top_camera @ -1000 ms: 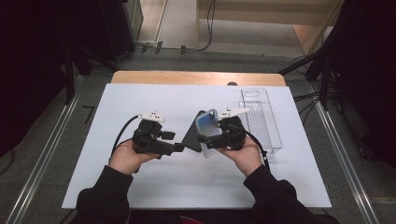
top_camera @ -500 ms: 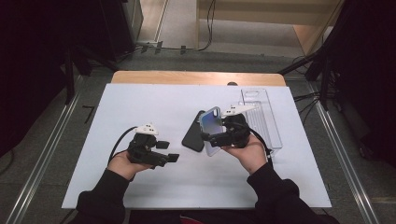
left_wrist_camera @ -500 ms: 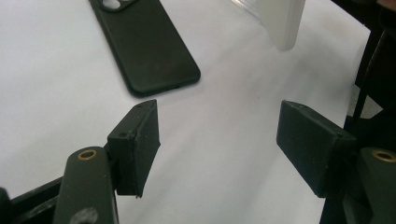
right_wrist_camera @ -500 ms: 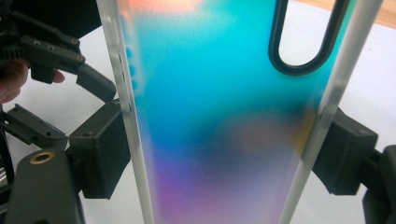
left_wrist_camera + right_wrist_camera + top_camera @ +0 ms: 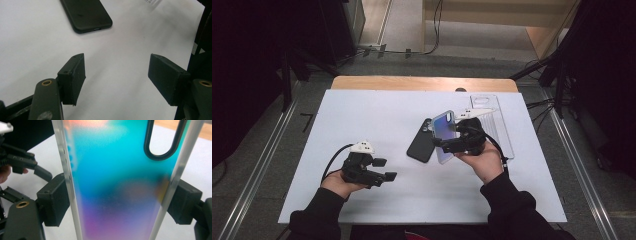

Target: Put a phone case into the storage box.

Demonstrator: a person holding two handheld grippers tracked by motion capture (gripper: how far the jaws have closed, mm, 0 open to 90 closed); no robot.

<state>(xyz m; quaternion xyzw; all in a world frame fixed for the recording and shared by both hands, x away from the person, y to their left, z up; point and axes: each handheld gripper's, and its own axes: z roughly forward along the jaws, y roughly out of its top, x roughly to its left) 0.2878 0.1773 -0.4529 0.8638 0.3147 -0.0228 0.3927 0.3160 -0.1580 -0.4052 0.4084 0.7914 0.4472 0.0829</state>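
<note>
High view: the left gripper (image 5: 381, 170) sits low over the white table (image 5: 362, 115) in a palm-up hand, jaws wide and empty; the right gripper (image 5: 447, 142), raised on a bent wrist, grips the iridescent phone case (image 5: 443, 135) tilted above the black phone (image 5: 422, 141). Left gripper view: jaws spread apart over bare table, the black phone lying well ahead. Right gripper view: both pads (image 5: 56, 200) clamp the case's clear edges
</note>
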